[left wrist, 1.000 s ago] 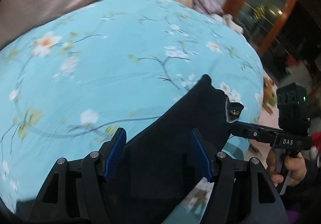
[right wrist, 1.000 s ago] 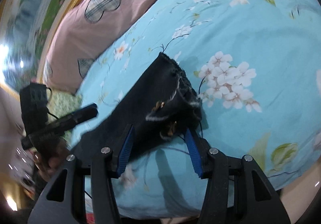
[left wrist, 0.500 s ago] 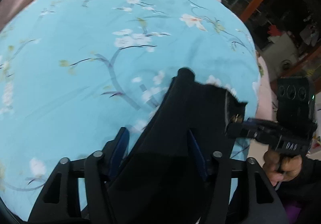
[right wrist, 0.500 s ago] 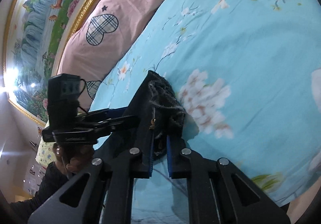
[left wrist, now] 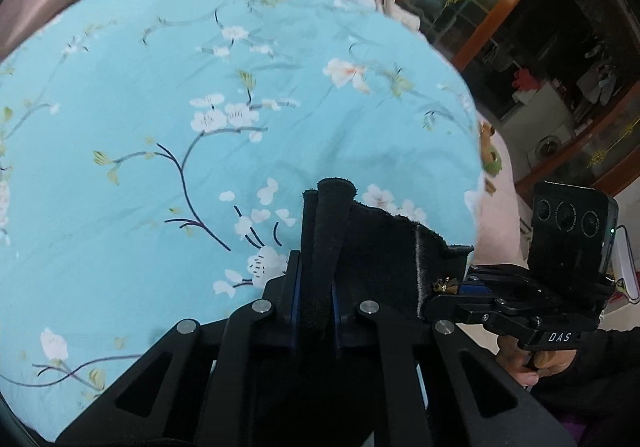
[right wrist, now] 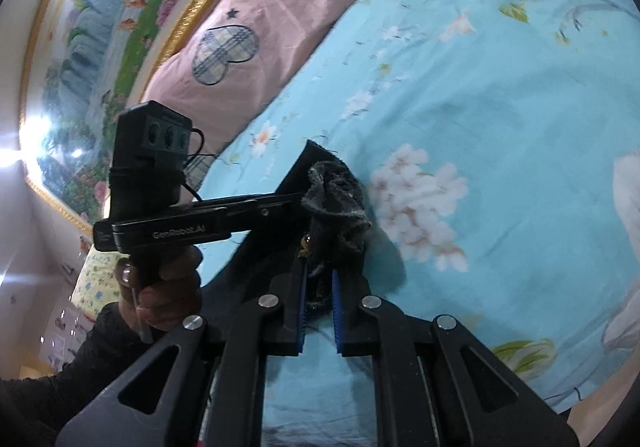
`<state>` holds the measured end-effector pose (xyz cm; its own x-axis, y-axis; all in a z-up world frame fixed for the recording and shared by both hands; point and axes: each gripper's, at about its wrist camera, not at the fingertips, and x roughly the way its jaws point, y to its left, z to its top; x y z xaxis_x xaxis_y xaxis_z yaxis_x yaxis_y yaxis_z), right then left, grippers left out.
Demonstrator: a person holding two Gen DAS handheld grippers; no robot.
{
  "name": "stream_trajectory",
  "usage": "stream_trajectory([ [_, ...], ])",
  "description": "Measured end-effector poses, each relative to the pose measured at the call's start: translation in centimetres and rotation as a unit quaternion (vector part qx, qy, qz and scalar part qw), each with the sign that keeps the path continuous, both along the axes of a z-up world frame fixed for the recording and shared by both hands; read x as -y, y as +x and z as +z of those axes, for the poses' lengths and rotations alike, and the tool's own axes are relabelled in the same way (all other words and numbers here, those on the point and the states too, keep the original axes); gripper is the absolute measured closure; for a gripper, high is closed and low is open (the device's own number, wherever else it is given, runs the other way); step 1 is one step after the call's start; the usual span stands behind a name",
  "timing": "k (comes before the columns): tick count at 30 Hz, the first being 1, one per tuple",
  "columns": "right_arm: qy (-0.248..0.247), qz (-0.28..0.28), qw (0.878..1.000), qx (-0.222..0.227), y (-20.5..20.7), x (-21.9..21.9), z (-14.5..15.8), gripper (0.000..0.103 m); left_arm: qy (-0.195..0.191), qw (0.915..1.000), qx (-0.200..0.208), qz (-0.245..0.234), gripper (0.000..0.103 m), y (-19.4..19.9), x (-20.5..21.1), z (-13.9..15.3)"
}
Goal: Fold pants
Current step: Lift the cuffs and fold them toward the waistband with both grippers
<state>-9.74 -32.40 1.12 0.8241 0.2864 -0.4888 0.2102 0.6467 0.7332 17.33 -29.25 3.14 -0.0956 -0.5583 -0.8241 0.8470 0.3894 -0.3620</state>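
Now | left tool (left wrist: 314, 299) just clamped on pants (left wrist: 384, 243) edge | right tool (right wrist: 319, 307) pinching waistband beside it

The left wrist view looks along its own fingers, steeply down onto the bed (left wrist: 168, 175), facing a dark glass door (left wrist: 520, 27) beyond the far edge — close in. The right wrist view looks along its fingers at a shallower tilt, toward the pink pillows (right wrist: 260, 31) and a painting (right wrist: 100, 27). Both share the pants (left wrist: 380, 247) and the blue sheet under them — and each sees the other gripper: the right gripper (left wrist: 468, 287) at the left view's right side, the left gripper (right wrist: 296, 201) at the right view's left.
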Motion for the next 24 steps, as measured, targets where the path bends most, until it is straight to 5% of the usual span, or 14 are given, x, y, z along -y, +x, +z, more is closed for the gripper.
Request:
stream_trajectory([
  [13, -0.029, 0.127, 0.987, 0.098, 2.8, -5.1, 6.2, 0.092, -0.092, 0.9926, 0.024, 0.075, 0.093, -0.8, -9.3, 6.3],
  [24, -0.03, 0.238, 0.965, 0.102, 7.2, -11.1, 6.4, 0.092, -0.12, 0.9804, 0.016, 0.155, 0.093, -1.0, -17.2, 5.6],
])
